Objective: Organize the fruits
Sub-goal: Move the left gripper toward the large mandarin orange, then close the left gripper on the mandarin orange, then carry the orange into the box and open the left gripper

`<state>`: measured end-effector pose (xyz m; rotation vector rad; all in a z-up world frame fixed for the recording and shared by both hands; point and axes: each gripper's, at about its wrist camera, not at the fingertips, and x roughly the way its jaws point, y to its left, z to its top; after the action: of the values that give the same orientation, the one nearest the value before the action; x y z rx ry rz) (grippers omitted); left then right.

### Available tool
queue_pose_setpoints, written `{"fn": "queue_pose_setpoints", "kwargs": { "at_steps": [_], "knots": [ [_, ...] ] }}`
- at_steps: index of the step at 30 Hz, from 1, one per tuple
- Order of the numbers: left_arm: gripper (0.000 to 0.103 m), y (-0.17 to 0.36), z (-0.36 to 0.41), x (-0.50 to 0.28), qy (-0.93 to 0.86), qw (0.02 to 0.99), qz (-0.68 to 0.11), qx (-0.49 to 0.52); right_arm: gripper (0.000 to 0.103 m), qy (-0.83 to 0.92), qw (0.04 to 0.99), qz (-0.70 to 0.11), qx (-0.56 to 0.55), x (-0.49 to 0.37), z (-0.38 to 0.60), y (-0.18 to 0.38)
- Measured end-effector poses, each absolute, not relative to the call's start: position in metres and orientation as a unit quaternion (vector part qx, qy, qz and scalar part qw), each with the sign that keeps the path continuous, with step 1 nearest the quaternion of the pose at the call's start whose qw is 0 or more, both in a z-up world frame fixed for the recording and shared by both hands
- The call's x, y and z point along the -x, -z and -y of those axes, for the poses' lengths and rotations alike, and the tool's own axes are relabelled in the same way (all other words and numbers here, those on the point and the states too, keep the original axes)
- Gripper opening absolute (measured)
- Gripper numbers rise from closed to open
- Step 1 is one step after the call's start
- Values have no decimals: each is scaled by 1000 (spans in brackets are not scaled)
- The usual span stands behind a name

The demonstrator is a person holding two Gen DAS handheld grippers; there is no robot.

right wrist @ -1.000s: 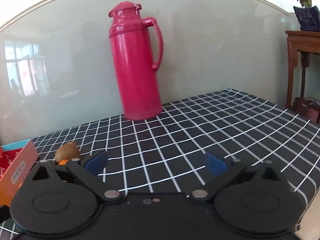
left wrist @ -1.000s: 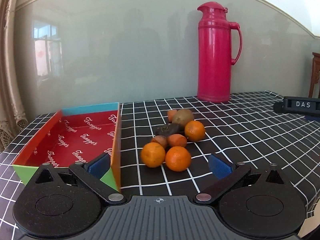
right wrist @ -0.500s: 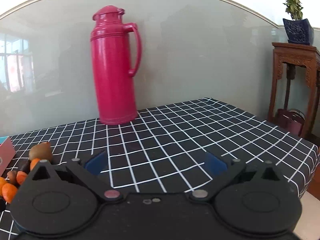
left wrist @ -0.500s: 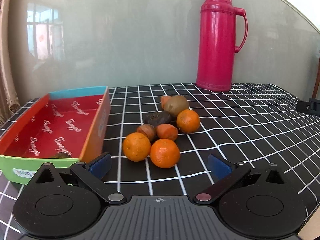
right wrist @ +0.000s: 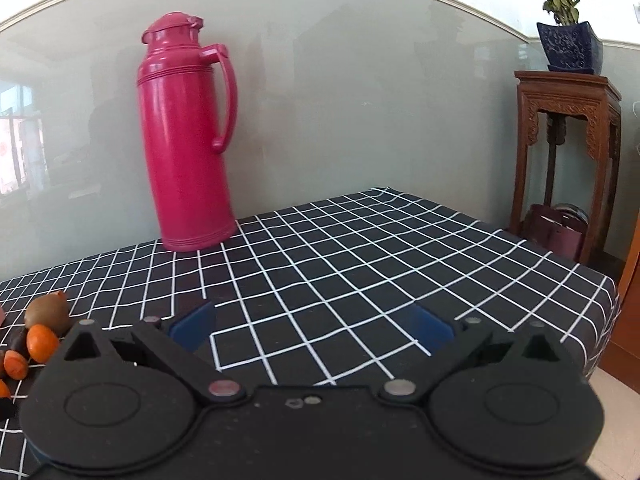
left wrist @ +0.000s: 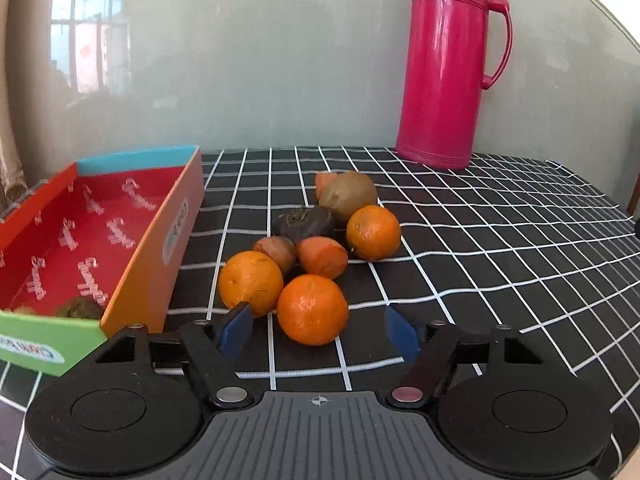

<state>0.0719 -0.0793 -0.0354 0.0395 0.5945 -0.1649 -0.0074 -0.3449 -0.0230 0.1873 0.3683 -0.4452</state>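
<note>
Orange-skinned fruit is being framed by the left tongs (left wrist: 320, 330); the nearest mandarin (left wrist: 312, 309) is lying straight ahead of them, sitting between the two blue pads without being touched by either; the jaws have just been closing around it, yet a gap is still being left on both sides, wider on the right; nothing is being gripped at this moment. A second mandarin (left wrist: 251, 283) is resting just to the left of the first, and the left pad (left wrist: 236, 332) is passing right in front of it, so a clean closure is judged to depend on that pad slipping between the two fruits. The other fruits (left wrist: 320, 224) are lying further ahead in one cluster on the checked worktop (left wrist: 480, 264). The red box (left wrist: 152, 264) is standing to the left of these tongs, just beside them. The right tongs (right wrist: 312, 330) are being held open and empty over bare cloth; from them the pile (right wrist: 40, 332) is lying off at the far left; the left hand is therefore judged the nearer one for this pick.
</note>
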Motion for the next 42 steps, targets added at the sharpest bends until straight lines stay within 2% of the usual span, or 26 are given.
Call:
{"fn": "queue_pose_setpoints", "kwargs": {
  "at_steps": [3,4,8,20,42],
  "knots": [
    [65,37,84,-75,80,952,-294,-31,103,219,954,-183,-91,9,347,24],
    [55,38,86,-76,81,950,-299,-32,103,220,954,-183,-89,10,347,24],
    [40,41,84,-85,69,947,-311,-25,103,220,954,-183,-89,10,348,24],
    [40,30,69,-70,80,952,-294,-21,103,219,951,-196,-95,5,344,25],
    [40,-10,-9,-44,25,974,-224,5,103,174,958,-214,-81,-19,290,22]
  ]
}}
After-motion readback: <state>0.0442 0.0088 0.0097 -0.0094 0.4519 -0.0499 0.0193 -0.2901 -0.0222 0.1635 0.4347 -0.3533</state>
